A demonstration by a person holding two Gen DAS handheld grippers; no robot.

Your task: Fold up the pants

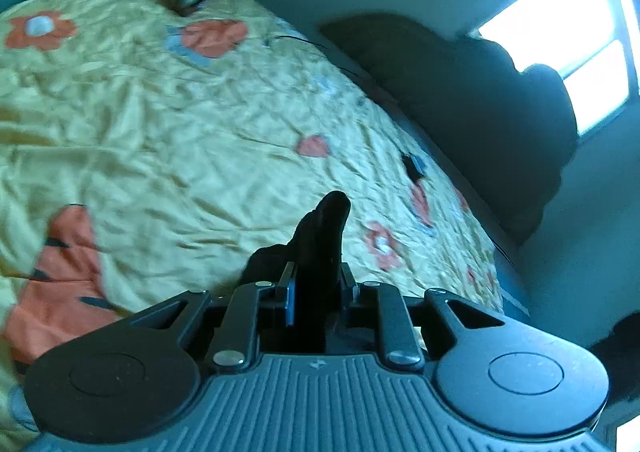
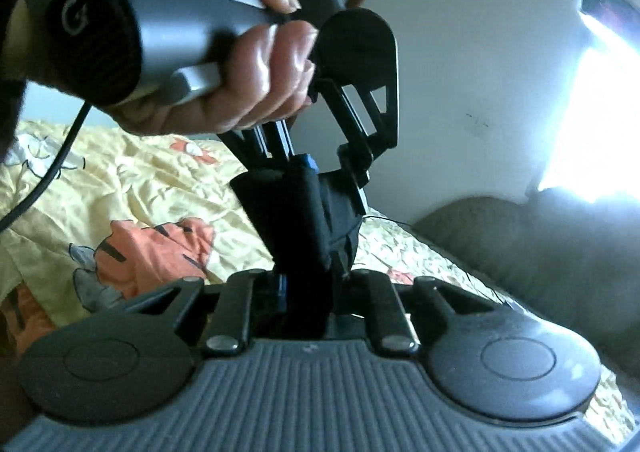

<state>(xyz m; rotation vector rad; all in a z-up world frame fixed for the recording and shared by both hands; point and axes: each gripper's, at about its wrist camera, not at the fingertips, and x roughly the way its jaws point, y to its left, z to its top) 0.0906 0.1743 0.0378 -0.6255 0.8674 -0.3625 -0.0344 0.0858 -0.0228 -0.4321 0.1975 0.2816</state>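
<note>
While both grippers were raised above the bed, each had its jaws drawn together on a bunch of the black pants (image 2: 316, 207). In the left wrist view, the left gripper (image 1: 316, 280) was clenched on a dark roll of that cloth, which stuck out forward past its fingertips and ended in a rounded tip over the bedspread (image 1: 160, 111). The yellow, crumpled bedspread, printed with orange flowers, spread out ahead of and below that gripper, and a dark cushion (image 1: 480, 99) lay beyond it to the right, under a bright window (image 1: 560, 31). In the right wrist view, the right gripper (image 2: 308, 284) was likewise squeezed on the black cloth, which ran straight ahead and upward from its jaws as a short taut bundle into the jaws of the other gripper, facing it just in front. A bare hand (image 2: 248, 67) wrapped around the grey handle (image 2: 168, 23) of that facing gripper, above and ahead of the right one, with a black cable (image 2: 56, 167) trailing down to the left. The pants therefore hung between the two tools, off the bedspread, and how much of the garment dangled below could not be seen. A grey-green cushion (image 2: 520, 244) sat to the right, ahead of the right gripper.
</note>
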